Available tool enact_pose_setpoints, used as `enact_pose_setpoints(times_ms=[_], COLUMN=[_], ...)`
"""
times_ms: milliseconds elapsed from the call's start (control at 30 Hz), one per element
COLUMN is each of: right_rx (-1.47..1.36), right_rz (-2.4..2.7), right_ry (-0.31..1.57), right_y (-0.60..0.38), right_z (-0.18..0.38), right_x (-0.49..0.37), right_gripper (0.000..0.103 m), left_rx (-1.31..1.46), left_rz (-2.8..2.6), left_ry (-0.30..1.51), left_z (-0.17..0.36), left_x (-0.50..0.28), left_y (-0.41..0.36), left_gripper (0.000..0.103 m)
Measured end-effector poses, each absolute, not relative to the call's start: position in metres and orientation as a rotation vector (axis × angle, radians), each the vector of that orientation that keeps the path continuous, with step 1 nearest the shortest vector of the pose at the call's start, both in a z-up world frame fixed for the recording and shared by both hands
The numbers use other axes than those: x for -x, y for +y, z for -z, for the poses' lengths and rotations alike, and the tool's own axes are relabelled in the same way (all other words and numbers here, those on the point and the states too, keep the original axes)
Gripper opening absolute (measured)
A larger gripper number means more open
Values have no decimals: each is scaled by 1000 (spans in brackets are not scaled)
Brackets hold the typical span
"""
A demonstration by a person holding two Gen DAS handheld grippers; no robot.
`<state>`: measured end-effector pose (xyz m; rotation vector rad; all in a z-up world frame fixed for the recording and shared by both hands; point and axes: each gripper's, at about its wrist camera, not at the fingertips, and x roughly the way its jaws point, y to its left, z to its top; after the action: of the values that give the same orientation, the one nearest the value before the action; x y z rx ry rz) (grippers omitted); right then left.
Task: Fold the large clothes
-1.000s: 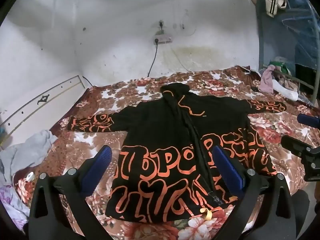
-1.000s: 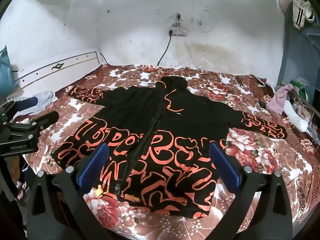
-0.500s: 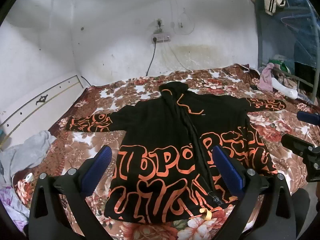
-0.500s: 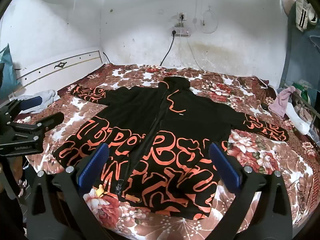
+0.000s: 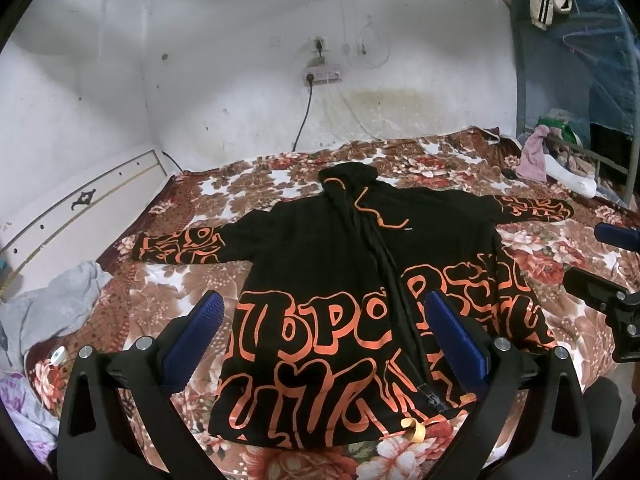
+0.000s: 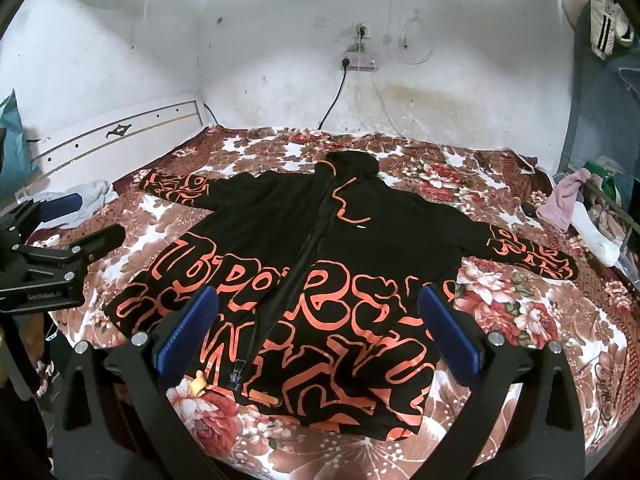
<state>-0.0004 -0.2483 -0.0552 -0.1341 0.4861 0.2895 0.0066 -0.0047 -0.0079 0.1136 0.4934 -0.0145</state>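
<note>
Left gripper (image 5: pixel 326 328): jaws wide apart, nothing between the blue pads; held above the hem, clear of the cloth.
Right gripper (image 6: pixel 320 324): jaws wide apart, empty; also above the hem, to the right of the left one.
Hoodie (image 5: pixel 360 280): black with orange lettering, spread flat front-up, zipped, sleeves out to both sides, hood toward the wall.
Bedspread (image 6: pixel 520 320): floral, under the hoodie.
Grey cloth (image 5: pixel 52 304): at the bed's left edge, apart from the hoodie.
</note>
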Motion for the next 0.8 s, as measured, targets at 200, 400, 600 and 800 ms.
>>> enact_pose_setpoints(times_ms=[200, 400, 600, 800], right_rx=[136, 132, 129, 106], right_rz=[-286, -282, -283, -277], right_ry=[485, 490, 490, 509], right_y=[-248, -250, -251, -255], right_z=[54, 58, 61, 66], right_x=[-4, -7, -8, -35], right_gripper=[99, 99, 98, 98], left_rx=[-111, -111, -110, -130], left_rz=[20, 20, 20, 39], left_ry=[491, 495, 495, 491], left_z=[9, 10, 10, 12], left_x=[-9, -11, -14, -36], left_y=[-4, -4, -2, -5], left_gripper=[98, 98, 98, 98])
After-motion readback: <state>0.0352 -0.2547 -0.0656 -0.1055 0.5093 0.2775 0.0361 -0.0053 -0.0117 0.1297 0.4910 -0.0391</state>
